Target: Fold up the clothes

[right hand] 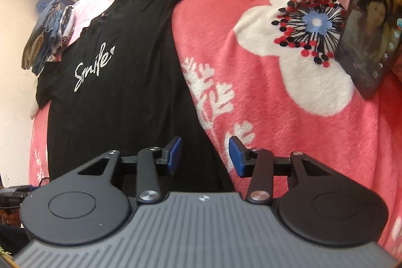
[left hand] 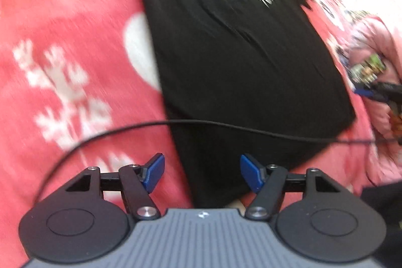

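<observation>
Left gripper [left hand: 202, 173]: jaws held wide apart, nothing gripped, poised above the shirt's near hem
Black T-shirt [right hand: 120, 92]: spread flat on the pink blanket [right hand: 263, 117], print up
Right gripper [right hand: 204, 156]: jaws parted, empty, over the shirt's right edge
Fold: both edges are best pinched level

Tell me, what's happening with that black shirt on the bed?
A person holds two grippers over a black T-shirt spread flat on a pink flowered blanket. The left gripper and the right gripper are both open and hold nothing. The shirt isn't folded yet. A phone leans at the side.
</observation>
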Motion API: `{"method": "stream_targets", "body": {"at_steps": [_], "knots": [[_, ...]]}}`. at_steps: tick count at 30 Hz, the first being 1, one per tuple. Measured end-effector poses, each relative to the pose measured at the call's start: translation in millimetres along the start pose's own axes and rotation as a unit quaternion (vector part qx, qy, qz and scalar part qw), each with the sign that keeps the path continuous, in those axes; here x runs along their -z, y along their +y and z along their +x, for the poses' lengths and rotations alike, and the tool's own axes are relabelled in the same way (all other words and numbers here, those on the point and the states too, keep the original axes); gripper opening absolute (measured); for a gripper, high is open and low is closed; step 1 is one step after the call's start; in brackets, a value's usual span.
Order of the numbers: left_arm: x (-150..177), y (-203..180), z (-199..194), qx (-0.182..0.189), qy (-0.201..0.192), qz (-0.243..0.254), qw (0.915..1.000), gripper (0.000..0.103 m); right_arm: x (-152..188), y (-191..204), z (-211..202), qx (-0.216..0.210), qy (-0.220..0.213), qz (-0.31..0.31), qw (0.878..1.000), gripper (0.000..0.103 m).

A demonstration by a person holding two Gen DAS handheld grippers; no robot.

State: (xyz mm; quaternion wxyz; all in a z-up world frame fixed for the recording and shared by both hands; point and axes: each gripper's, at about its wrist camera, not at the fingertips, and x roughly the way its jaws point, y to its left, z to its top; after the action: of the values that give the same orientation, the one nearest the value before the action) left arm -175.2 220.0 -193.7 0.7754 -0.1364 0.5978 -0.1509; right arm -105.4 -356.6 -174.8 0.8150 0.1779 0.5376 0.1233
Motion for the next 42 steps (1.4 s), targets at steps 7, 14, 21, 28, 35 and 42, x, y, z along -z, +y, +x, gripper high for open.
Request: {"method": "stream_targets", "body": {"at_steps": [7,14,21,28,35,42], "knots": [[32,-5,6,0.023,0.018,0.000,0.9996,0.065,11,-5,9,0.000,0.014,-0.003,1.000,0.042],[42,-2,20,0.049,0.056,-0.023,0.9970,0.026,24,-22,17,-0.029,0.040,0.039,0.998,0.042],[43,7,18,0.055,0.044,-0.051,0.9962,0.025,23,-32,23,-0.070,0.069,0.063,0.993,0.042],[47,14,8,0.062,0.029,-0.075,0.9948,0.026,29,-33,20,-0.087,0.078,0.061,0.991,0.039],[47,19,-10,0.064,-0.009,-0.078,0.9948,0.051,27,-51,17,-0.087,0.053,0.093,0.990,0.042],[51,22,-12,0.052,-0.016,-0.076,0.9956,0.035,39,-46,27,-0.155,0.095,0.107,0.978,0.042]]}}
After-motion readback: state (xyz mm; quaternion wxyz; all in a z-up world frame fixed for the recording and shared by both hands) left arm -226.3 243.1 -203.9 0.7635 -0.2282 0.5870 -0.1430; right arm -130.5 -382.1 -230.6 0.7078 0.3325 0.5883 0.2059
